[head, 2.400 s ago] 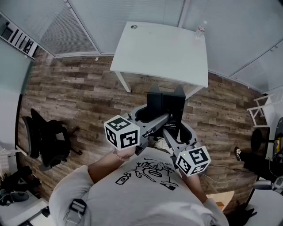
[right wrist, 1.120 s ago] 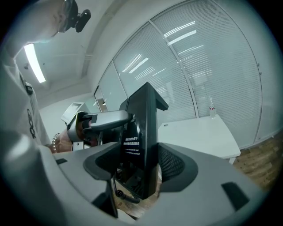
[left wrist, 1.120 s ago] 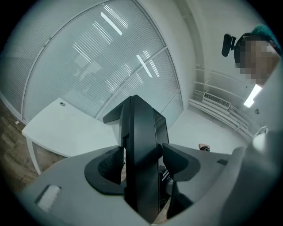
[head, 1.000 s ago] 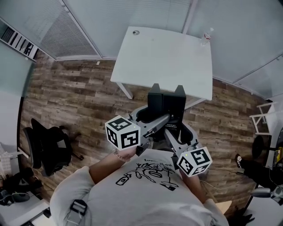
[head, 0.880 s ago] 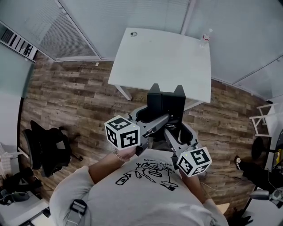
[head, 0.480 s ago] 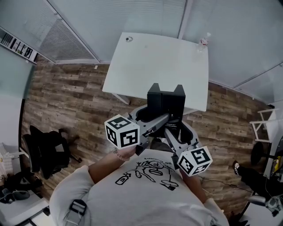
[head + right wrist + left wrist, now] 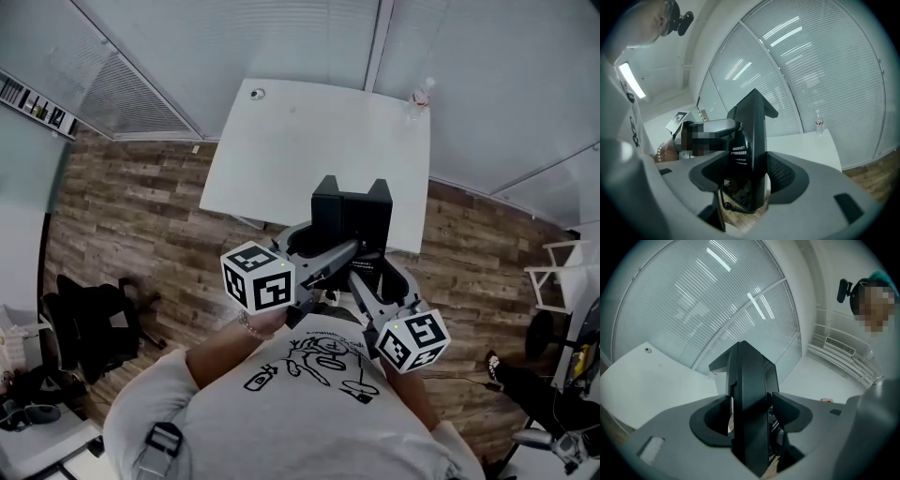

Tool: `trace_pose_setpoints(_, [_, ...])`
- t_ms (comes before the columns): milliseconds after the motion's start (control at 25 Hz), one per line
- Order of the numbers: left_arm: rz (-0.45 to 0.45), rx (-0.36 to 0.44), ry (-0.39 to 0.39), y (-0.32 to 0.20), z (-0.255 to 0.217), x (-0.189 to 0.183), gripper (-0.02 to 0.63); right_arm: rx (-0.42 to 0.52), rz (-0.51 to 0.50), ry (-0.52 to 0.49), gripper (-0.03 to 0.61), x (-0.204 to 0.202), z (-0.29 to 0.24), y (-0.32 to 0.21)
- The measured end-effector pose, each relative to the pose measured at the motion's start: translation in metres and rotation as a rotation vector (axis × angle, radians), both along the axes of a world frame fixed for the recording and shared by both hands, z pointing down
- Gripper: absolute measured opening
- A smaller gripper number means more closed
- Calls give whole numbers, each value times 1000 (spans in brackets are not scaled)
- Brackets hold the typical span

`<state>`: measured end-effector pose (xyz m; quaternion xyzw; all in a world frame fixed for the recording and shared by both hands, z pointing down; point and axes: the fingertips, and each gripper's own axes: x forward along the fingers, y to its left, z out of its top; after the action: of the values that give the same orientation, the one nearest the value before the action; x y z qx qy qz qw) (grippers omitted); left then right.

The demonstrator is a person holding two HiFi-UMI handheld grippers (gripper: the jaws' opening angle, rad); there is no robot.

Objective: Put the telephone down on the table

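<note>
The telephone (image 7: 352, 214) is a black, boxy unit with two peaked upper corners, a white-printed label on its underside and a thin cord hanging below. It hangs above the near edge of the white surface (image 7: 309, 141). The left gripper (image 7: 750, 414) clamps one side. The right gripper (image 7: 743, 174), whose fingers have just been closing, grips the other.

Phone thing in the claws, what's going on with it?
A person is carrying a black telephone, gripped by both the left claw and the right claw. The right claw's jaws have just been closing a bit, with the telephone between them. The white table is right ahead, with a bottle at its far corner. The telephone isn't down on it yet.
</note>
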<state>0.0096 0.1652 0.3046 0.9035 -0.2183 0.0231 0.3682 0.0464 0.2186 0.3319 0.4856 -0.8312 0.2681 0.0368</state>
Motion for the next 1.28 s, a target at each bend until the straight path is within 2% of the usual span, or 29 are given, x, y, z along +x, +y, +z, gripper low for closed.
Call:
trace_pose_setpoints(280, [-21,-9,-5,-10,4,33,268,-7,-24,-4,242,34,4,-11])
trace_pose_setpoints(800, [-37,-26,-5,-28,13,32,268,-12,-36,-16,239,35,11,-30])
trace_pose_setpoints(1040, [-30,-32,-3,-63,17,27,268,-20,-25,-13,239,29,15,-64])
trace_pose_setpoints(1280, [-36,-23,8,-121,10,16,268,-13,-29,0,241,19,8,-122])
